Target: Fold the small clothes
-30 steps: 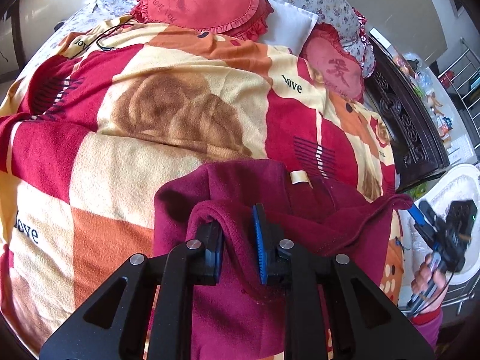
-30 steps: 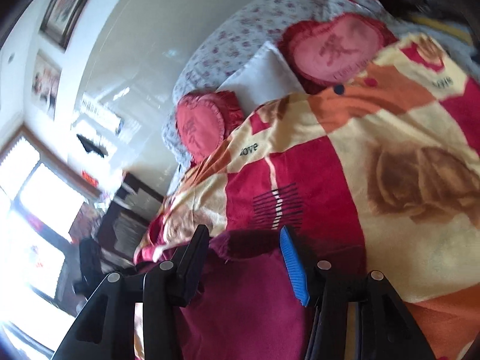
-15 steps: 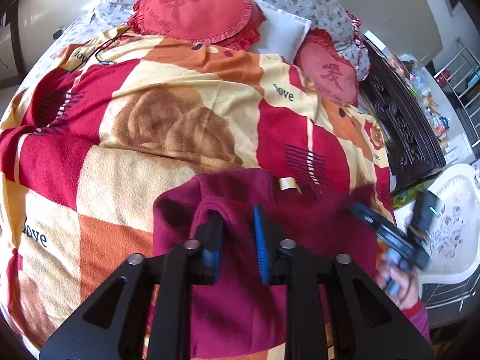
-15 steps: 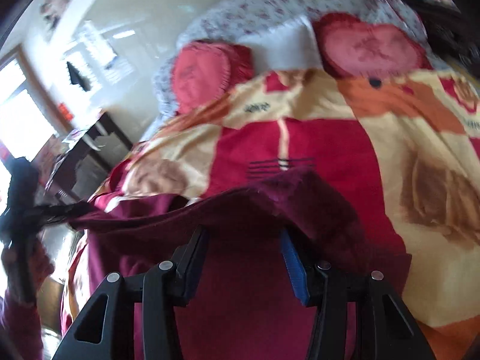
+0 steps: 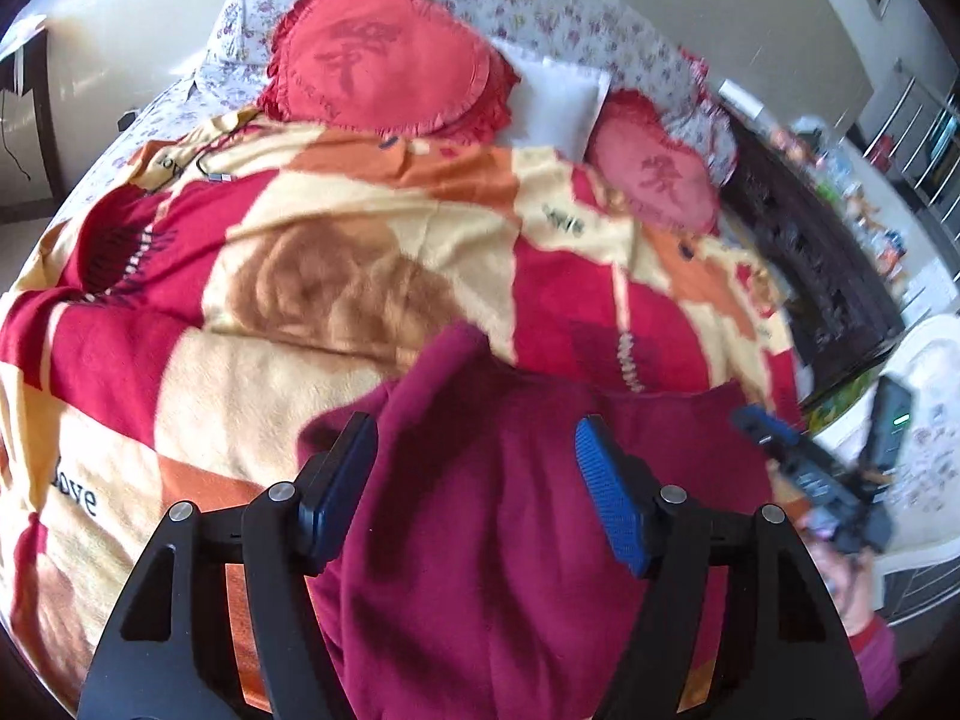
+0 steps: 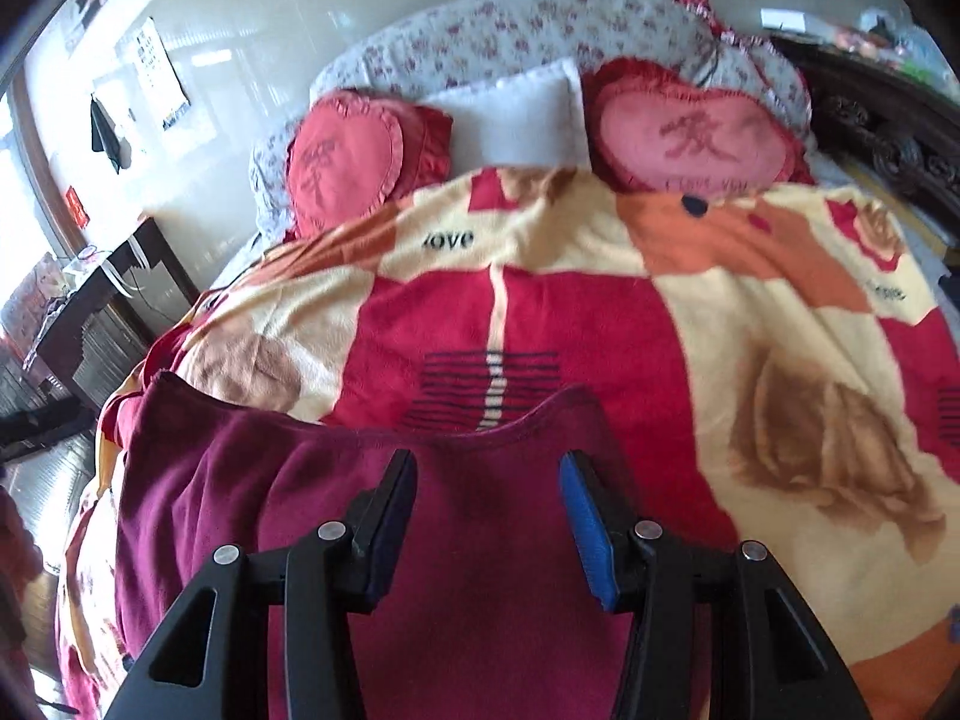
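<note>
The maroon garment (image 5: 492,516) lies on the patterned blanket (image 5: 252,360) at the near end of the bed, filling the lower centre of both wrist views, and neither tool has hold of it: the left gripper (image 5: 477,480) has its jaws spread wide with cloth lying loose between them, and the right gripper (image 6: 487,525) is spread the same way above the fabric. I judge this to be the gap between two folds, one layer laid down and the next grasp not yet chosen. The next move calls for picking an edge. In the right wrist view the stitched hem (image 6: 420,429) runs across the middle of the frame just beyond the fingertips, with a raised corner at centre-left, and that looks the readiest place to pinch; in the left wrist view a peak of cloth (image 5: 462,342) stands up just above centre. The garment looks soft and thick, so a shallow pinch may catch only the top layer. Open room lies in the upper half of each frame, where the blanket is bare up to the heart cushions (image 5: 384,72). Toward the right of the left view the bed ends at a dark carved frame (image 5: 810,276), and the other tool sits close there at the lower right, so sweeps that way want care.
</note>
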`<action>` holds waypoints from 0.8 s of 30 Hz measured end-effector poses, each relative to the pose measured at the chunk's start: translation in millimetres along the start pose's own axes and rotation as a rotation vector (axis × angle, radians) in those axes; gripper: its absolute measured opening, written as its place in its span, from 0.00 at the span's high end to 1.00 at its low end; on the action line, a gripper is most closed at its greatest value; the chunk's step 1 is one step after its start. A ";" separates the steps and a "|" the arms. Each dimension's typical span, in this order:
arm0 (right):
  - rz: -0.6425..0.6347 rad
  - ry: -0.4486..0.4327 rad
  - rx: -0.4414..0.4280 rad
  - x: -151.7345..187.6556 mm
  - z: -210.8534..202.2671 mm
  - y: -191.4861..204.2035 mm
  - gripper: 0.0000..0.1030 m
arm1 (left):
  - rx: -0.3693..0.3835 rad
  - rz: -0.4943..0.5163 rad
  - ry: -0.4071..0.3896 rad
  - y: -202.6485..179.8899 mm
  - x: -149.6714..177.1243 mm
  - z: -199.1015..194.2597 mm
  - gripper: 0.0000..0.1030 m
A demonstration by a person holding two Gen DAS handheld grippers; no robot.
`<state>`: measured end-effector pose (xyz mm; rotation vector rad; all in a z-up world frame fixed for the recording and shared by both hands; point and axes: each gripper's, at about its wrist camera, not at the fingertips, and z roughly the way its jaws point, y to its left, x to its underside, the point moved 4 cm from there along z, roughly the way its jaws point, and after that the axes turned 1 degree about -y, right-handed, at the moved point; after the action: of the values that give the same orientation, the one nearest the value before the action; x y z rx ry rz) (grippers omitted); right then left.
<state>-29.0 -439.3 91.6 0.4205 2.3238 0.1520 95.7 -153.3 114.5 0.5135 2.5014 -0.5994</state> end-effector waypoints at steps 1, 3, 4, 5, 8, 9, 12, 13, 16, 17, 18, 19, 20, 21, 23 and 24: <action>0.000 0.001 0.000 -0.8 0.5 -1.0 0.54 | -0.018 -0.002 0.009 0.3 2.2 8.6 0.33; 0.001 0.032 0.001 -0.2 7.3 -4.3 0.56 | -0.054 -0.020 0.021 3.0 5.2 24.9 0.33; -0.001 0.043 0.011 0.5 12.6 -6.4 0.56 | -0.075 -0.031 0.024 5.5 5.4 32.0 0.33; -0.002 0.050 0.023 1.0 17.8 -8.6 0.56 | -0.114 -0.038 0.027 9.5 3.8 41.8 0.33; 0.016 0.089 0.061 5.4 34.7 -17.9 0.57 | -0.182 -0.049 0.074 20.7 2.0 66.3 0.33; 0.029 0.111 0.070 7.8 42.0 -21.7 0.57 | -0.199 -0.045 0.086 23.7 1.6 73.9 0.33; 0.023 0.125 0.093 12.1 56.9 -27.7 0.58 | -0.227 -0.014 0.078 24.7 0.0 81.2 0.33; 0.021 0.126 0.098 12.3 59.6 -28.5 0.58 | -0.231 -0.010 0.079 24.8 -0.1 81.8 0.33; 0.023 0.138 0.108 11.8 65.2 -30.7 0.58 | -0.220 -0.025 0.066 28.9 1.0 81.9 0.32; 0.025 0.142 0.108 11.6 66.4 -31.5 0.58 | -0.219 -0.025 0.059 29.3 2.1 80.7 0.32; 0.028 0.144 0.106 11.4 66.2 -31.6 0.58 | -0.222 -0.019 0.055 28.1 1.8 80.5 0.32; 0.033 0.145 0.099 11.1 63.8 -31.5 0.58 | -0.229 -0.007 0.052 26.4 2.6 79.0 0.32; 0.040 0.139 0.093 10.6 59.0 -31.5 0.58 | -0.241 0.010 0.049 24.4 4.3 76.2 0.32; 0.046 0.131 0.093 10.4 52.8 -30.7 0.58 | -0.250 0.022 0.047 22.0 5.3 73.8 0.32; 0.051 0.102 0.087 10.3 35.4 -27.1 0.58 | -0.263 0.039 0.043 18.1 6.7 69.4 0.32; 0.048 0.091 0.078 11.2 25.0 -24.3 0.58 | -0.267 0.046 0.042 16.8 8.0 66.1 0.32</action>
<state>-24.9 -458.7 60.8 0.5185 2.4157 0.1065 122.8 -170.8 53.8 0.4830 2.5491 -0.2329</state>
